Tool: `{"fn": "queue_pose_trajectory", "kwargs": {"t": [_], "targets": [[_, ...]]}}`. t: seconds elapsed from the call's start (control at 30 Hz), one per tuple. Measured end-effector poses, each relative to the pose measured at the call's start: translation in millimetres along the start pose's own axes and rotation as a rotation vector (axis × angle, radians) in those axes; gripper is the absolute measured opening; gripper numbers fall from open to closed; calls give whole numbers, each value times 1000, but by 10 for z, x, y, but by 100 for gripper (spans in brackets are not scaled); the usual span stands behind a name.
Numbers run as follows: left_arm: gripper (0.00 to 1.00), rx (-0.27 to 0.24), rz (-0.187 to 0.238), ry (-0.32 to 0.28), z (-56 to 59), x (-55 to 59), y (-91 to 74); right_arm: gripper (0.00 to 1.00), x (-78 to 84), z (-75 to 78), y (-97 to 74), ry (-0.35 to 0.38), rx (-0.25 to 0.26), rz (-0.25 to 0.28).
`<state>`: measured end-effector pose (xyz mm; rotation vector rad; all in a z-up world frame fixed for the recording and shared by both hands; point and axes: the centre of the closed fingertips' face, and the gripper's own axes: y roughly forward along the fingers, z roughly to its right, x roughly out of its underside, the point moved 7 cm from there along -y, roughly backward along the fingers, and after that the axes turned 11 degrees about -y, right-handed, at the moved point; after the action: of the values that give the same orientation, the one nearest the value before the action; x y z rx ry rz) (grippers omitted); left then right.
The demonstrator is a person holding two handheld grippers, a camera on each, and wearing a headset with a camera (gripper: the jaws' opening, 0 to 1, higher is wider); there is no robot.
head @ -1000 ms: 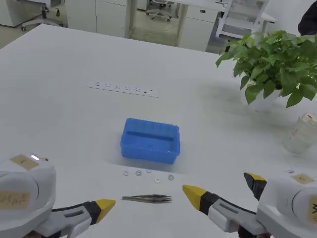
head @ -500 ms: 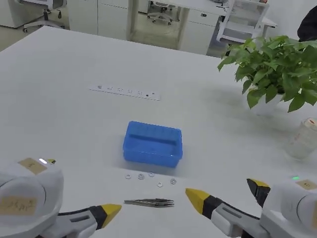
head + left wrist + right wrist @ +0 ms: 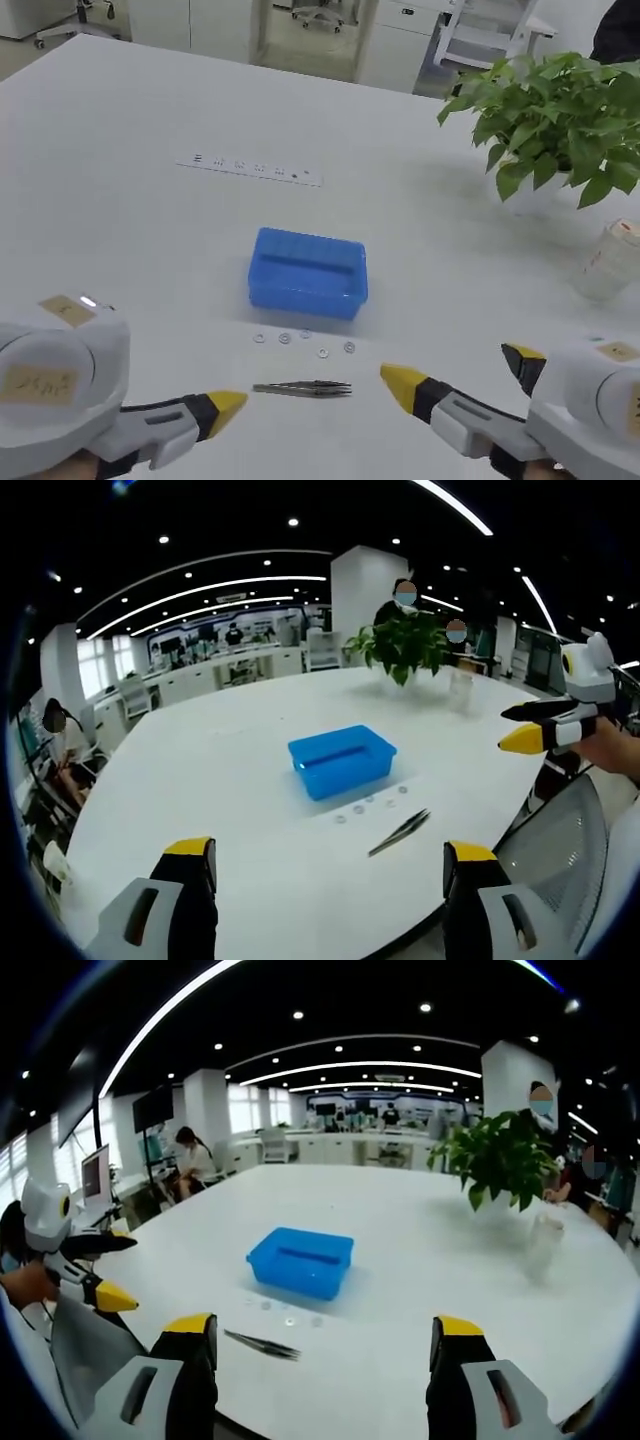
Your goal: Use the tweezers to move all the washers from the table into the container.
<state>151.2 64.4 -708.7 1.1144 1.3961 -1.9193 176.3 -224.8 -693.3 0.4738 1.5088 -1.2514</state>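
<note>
Five small washers [image 3: 303, 343] lie on the white table [image 3: 120, 200]. They sit in a loose row, just in front of the blue container [image 3: 305, 295]. They do not touch it.

The tweezers [image 3: 302, 388] lie flat on the table, a bit closer to us than the washers. So the washers are between the container and the tweezers. Nothing is touching the tweezers.

We hold the left tool [image 3: 329, 850] low on our left side. Its two yellow tips are wide apart, and there is nothing between them. We hold the right tool [image 3: 461, 366] low on our right side. Its yellow tips are wide apart too, and it holds nothing. The tweezers lie between the two tools, near both but touching neither.

Farther back, past the container, a white power strip [image 3: 250, 169] lies flat on the table. A green plant [image 3: 560, 110] in a white pot stands far off to the right. A clear jar [image 3: 607, 262] stands near it.
</note>
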Motion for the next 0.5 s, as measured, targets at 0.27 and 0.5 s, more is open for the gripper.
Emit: {"fn": "queue_pose_trajectory", "kwargs": {"t": [0.27,0.5], "targets": [[95,-2,-3,-6,-43,33,8,86,46,14,37,10,10,-19],[91,-6,7,0,-49,22,38,86,23,11,87,14,-8,-28]]}}
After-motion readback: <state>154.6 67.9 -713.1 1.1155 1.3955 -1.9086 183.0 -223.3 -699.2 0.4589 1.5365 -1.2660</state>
